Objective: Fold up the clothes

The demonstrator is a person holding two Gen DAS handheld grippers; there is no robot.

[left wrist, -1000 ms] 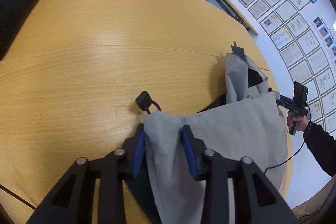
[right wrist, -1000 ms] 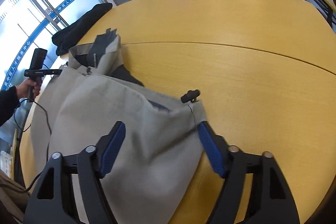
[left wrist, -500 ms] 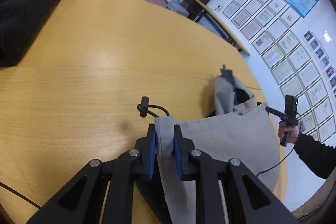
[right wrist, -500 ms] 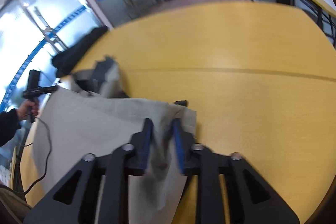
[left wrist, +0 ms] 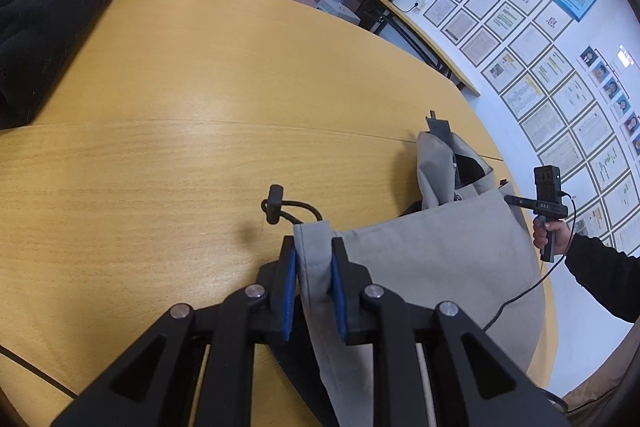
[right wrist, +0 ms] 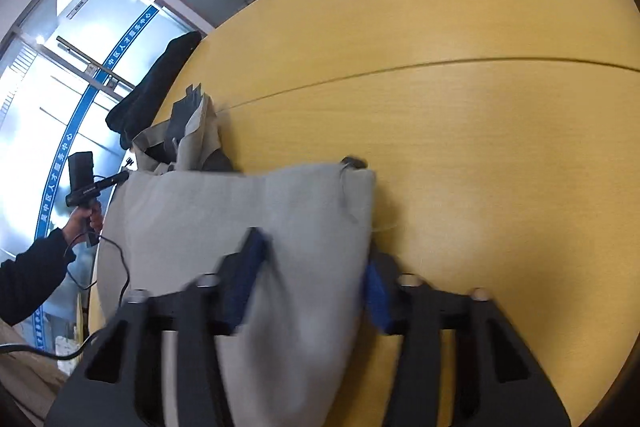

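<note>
A single grey garment (left wrist: 432, 259), plain matte cloth with a dark lining showing at its rumpled far end, lay along one edge of the yellow wood-grain worktop (left wrist: 200, 87). A black cord with one toggle (left wrist: 275, 203) stuck out of its near corner.

My left tongs (left wrist: 313, 247) had just been closing and were pinching that near corner. A hemmed fold of cloth stood upright between the blue pads, and the rest spread away to the right.

My right tongs (right wrist: 312, 267) had also just been closing, with a thick bunch of the same garment (right wrist: 224, 211) between them. The picture was blurred, but both pads appeared pressed into the cloth, which sagged beneath them.

One black garment (left wrist: 52, 27) sat heaped at the worktop's far edge, well apart from the grey one.

Beyond the grey garment's edge, one hand (left wrist: 550, 231) in a black sleeve held a single black handheld device (left wrist: 548, 191) with a cable trailing from it.

In all there were two garments, two tongs, one toggle and one device.
</note>
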